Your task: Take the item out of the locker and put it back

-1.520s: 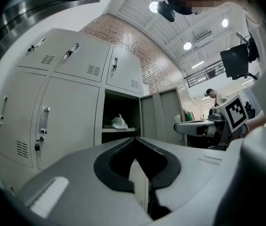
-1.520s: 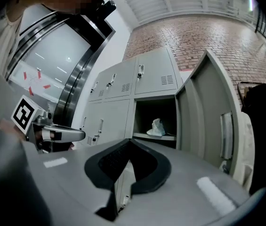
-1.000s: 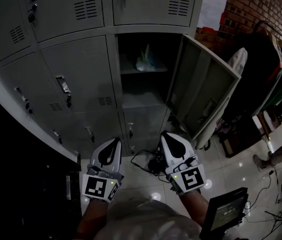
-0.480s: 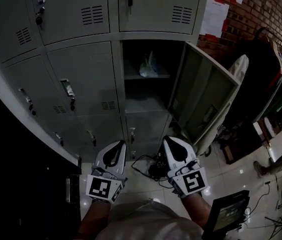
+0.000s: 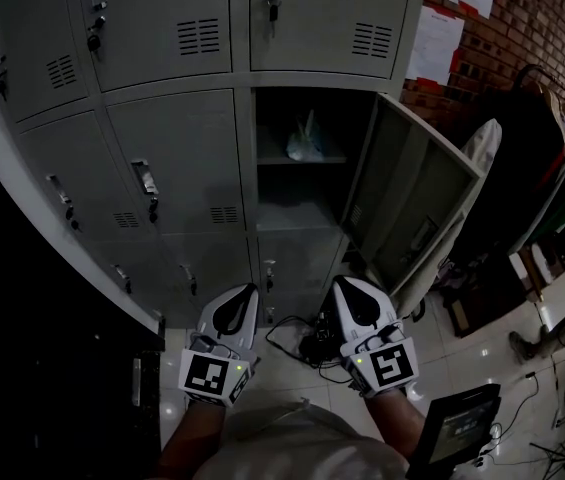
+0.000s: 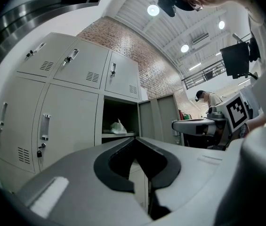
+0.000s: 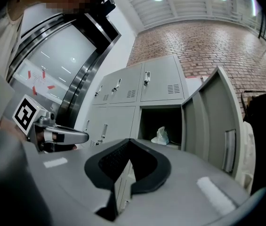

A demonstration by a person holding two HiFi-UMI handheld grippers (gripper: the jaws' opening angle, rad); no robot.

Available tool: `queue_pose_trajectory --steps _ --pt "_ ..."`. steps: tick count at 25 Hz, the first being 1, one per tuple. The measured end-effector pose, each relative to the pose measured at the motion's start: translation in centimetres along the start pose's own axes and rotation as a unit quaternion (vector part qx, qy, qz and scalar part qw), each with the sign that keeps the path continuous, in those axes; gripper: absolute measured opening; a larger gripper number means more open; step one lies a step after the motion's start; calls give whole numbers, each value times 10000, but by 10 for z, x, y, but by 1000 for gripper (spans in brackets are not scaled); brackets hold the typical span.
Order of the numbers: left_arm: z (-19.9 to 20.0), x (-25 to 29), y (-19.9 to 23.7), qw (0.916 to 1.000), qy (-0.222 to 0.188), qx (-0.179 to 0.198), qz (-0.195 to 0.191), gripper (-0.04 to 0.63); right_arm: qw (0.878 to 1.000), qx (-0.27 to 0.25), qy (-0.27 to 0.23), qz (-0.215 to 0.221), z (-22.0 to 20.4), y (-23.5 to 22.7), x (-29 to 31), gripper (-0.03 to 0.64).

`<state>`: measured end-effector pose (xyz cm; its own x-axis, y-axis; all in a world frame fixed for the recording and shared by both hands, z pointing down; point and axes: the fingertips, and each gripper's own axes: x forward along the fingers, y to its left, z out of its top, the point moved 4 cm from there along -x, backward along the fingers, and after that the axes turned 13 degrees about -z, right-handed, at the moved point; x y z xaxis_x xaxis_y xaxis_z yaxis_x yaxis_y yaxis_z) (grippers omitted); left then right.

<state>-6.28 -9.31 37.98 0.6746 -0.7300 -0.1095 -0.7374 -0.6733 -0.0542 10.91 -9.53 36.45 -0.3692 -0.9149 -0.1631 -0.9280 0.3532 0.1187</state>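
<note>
Left tool (image 5: 245,294): jaws together, tips touching, holding nothing. Its own view (image 6: 135,139) shows only the loop-shaped gap behind the tips, with the locker showing through it.

Right tool (image 5: 348,284): same, fully closed and empty, tips met (image 7: 129,141).

Both tools are held low in front of the person, side by side and a little apart. They point at the locker bank (image 5: 172,158) and touch nothing.

Task item: a white plastic bag (image 5: 305,142), sitting on the upper shelf (image 5: 302,161) inside the one open compartment. It's well apart from both tools and above them in the head view. Both gripper views also show it ( (image 6: 118,126), (image 7: 161,136)), in each case above the closed tips.

Compartment door (image 5: 417,203) is swung out to the right and stands wide open, its edge just above and to the right of the right tool. The neighbouring doors are shut, with padlocks hanging on some, e.g. (image 5: 152,209).

There's a tangle of black cables (image 5: 307,343) on the tiled floor (image 5: 482,338) at the locker base, between the two tools in the head view. A dark screen (image 5: 454,428) is at bottom right, near the person's right arm. Further right are a brick wall (image 5: 522,18) and a clothes rack (image 5: 552,158).
</note>
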Motion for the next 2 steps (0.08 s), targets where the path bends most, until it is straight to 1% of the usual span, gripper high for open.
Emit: queue_pose_trajectory --steps 2 --pt "-1 -1 1 10000 12 -8 20 5 10000 -4 11 -3 0 1 0 0"
